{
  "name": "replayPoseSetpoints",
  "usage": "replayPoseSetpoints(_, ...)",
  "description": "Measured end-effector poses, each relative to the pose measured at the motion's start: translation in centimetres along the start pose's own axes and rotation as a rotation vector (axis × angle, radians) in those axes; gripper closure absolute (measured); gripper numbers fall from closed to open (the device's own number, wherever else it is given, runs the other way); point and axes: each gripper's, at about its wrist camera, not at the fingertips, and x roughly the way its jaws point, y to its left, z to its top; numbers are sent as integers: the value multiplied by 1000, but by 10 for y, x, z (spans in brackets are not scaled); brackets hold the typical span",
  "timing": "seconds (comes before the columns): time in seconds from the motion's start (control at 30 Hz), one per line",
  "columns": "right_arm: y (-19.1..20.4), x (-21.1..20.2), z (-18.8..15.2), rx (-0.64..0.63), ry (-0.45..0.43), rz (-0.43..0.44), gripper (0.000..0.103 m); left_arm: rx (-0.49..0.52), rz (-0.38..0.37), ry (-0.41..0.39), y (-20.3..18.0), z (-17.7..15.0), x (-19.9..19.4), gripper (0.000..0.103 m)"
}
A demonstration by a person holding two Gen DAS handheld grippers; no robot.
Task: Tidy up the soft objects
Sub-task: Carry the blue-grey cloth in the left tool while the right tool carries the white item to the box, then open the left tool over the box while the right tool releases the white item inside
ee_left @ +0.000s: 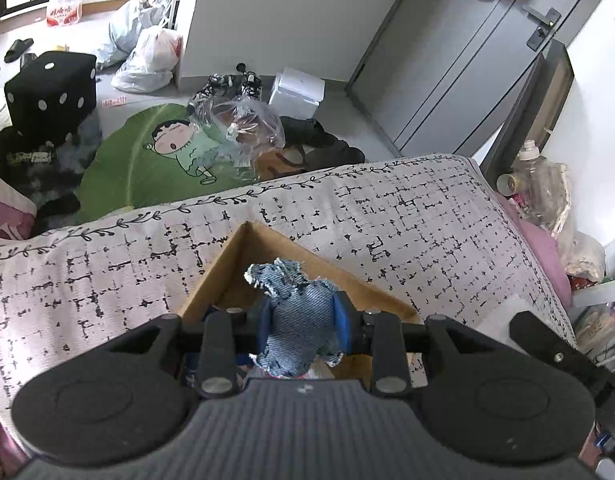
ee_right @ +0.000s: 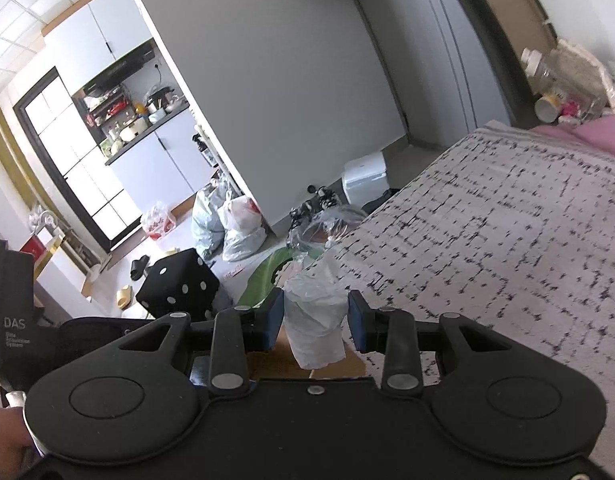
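Note:
My left gripper [ee_left: 303, 322] is shut on a frayed blue denim piece [ee_left: 293, 312] and holds it over the open cardboard box [ee_left: 235, 268] that sits on the patterned bed cover [ee_left: 387, 216]. My right gripper [ee_right: 315, 322] has a crumpled white soft item [ee_right: 315, 320] between its blue pads [ee_right: 274, 320]; the left pad touches it and a narrow gap shows on the right. Brown cardboard [ee_right: 275, 360] shows just under the right gripper. The box's inside is mostly hidden by the left gripper.
The bed edge drops to a floor with a green cartoon mat [ee_left: 155, 152], a black dice stool [ee_left: 51, 88], plastic bags [ee_left: 147, 60], shoes [ee_left: 235, 84] and a white box [ee_left: 295, 88]. Bottles and clutter [ee_left: 539, 184] stand by the bed's right end. A grey door [ee_left: 467, 48] is beyond.

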Motion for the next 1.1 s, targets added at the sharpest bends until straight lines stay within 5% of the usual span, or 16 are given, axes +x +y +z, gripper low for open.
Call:
replayPoseSetpoints(0.33,7,20,-4,13,36,30,69,-19,-16,7,11,5,12,69)
replayPoseSetpoints(0.6,20,41,-14,55,66,86,69,-62,2,6,21,16,-2,52)
replayPoseSetpoints(0.77,18,40,-12,79,71,110,47,-63,11,13,26,17,-9,48)
replayPoseSetpoints(0.9,8,28,-7,125,64,88,47,-62,10,33,25,16,-15,32)
replayPoseSetpoints(1.1,-1,2,-9,168,66,43,38,-21,27,30,12,13,-31,23)
